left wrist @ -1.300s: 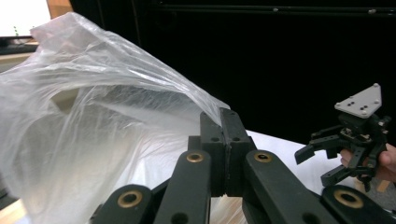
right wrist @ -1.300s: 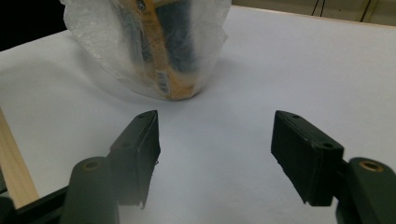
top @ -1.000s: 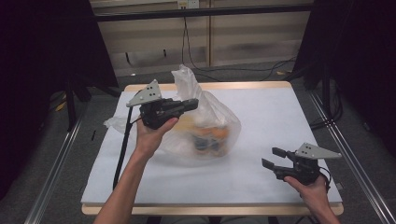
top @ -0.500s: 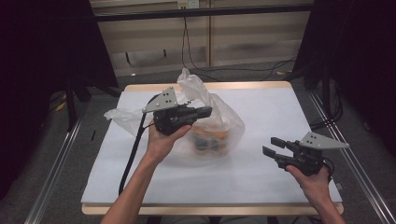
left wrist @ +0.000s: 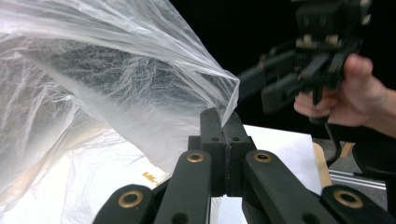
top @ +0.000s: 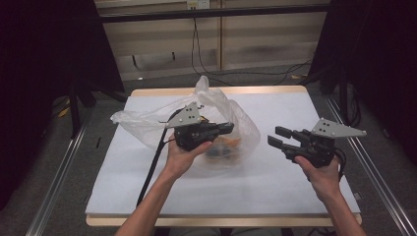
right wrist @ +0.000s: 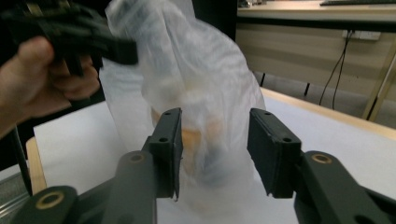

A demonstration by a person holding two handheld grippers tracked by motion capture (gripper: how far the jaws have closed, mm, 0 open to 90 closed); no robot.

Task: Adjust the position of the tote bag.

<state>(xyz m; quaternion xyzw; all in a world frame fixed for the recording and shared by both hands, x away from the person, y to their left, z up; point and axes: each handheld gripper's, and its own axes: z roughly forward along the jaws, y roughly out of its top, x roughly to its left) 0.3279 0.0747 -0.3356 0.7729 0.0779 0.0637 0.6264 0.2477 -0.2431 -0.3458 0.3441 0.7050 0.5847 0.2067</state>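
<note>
Two grippers, left gripper clamped on plastic bag, right gripper wide apart.

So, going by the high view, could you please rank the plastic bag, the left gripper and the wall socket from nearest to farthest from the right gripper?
From the right gripper:
1. The plastic bag, just to its left on the table, not touching.
2. The left gripper, further left, shut on the bag's film.
3. The wall socket, far back on the wall.

No legible text — none anywhere
</note>
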